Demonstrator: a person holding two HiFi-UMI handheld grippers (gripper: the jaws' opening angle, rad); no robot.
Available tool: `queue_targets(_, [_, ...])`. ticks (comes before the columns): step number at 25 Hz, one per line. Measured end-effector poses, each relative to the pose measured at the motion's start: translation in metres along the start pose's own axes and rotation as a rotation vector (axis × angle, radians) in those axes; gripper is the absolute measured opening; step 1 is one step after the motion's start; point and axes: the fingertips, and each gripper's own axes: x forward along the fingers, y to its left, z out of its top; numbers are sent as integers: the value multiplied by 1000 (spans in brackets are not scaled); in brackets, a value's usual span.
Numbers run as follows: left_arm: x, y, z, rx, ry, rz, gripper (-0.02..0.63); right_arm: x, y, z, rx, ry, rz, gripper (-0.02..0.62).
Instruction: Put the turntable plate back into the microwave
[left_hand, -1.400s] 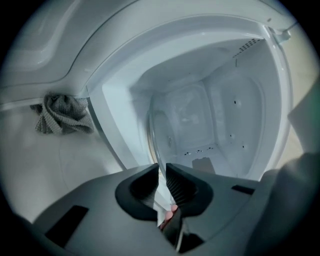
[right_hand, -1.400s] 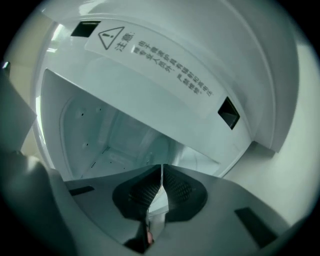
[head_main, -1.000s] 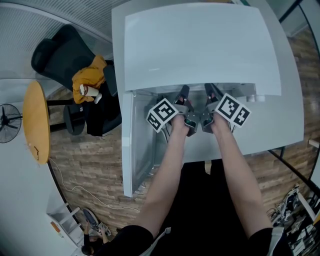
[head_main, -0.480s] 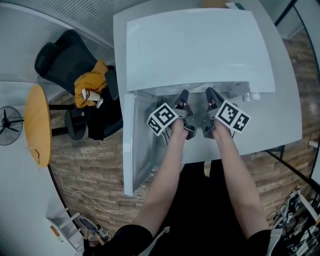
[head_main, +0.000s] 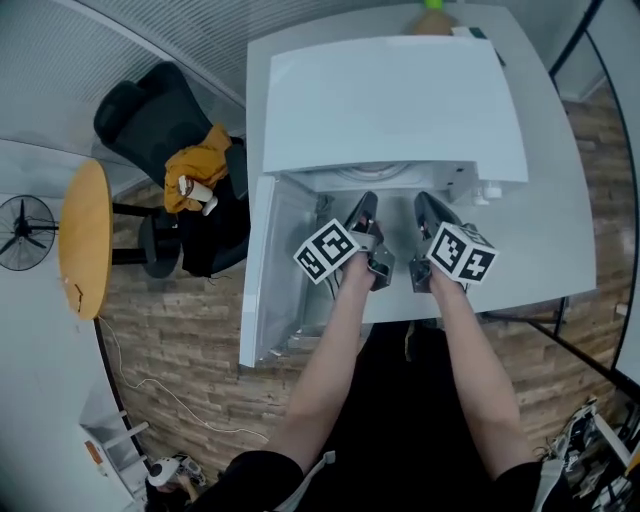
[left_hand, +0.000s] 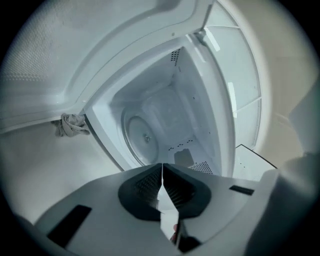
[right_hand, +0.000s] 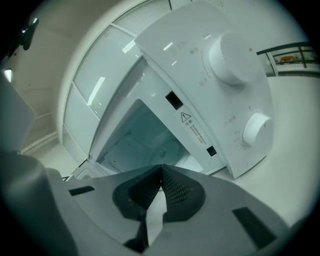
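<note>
The white microwave stands on a white table, its door swung open to the left. In the left gripper view, the round glass turntable plate lies on the cavity floor. A strip of it shows at the cavity mouth in the head view. My left gripper hovers in front of the opening, its jaws closing, tips together with nothing between them. My right gripper hangs beside it, shut and empty, facing the cavity.
The control panel carries two knobs, an upper knob and a lower knob, right of the opening. A black office chair with a yellow jacket, a round wooden table and a fan stand to the left. The table edge runs close below the grippers.
Both grippers have drawn back out of the microwave's mouth toward the person and risen a little. The plate stays inside.
</note>
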Motion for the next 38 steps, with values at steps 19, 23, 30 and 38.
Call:
queue_targets(19, [-160,-154,-58,630,-90,-48,-2,-184,107,34,-574,-93,231,6])
queue_targets(23, [-184,-175,-65,696,-109,-66,-2,-210,118,32,-603,-101,256,7])
queue_targets(30, [-209,-192,-61,756,-135,-86,-2,-232,129,27,-631,-109,278,8])
queue_targets(38, [-224,-198,-53,793,-122,-119,-2,-230,150,21,-680,-112,273,8])
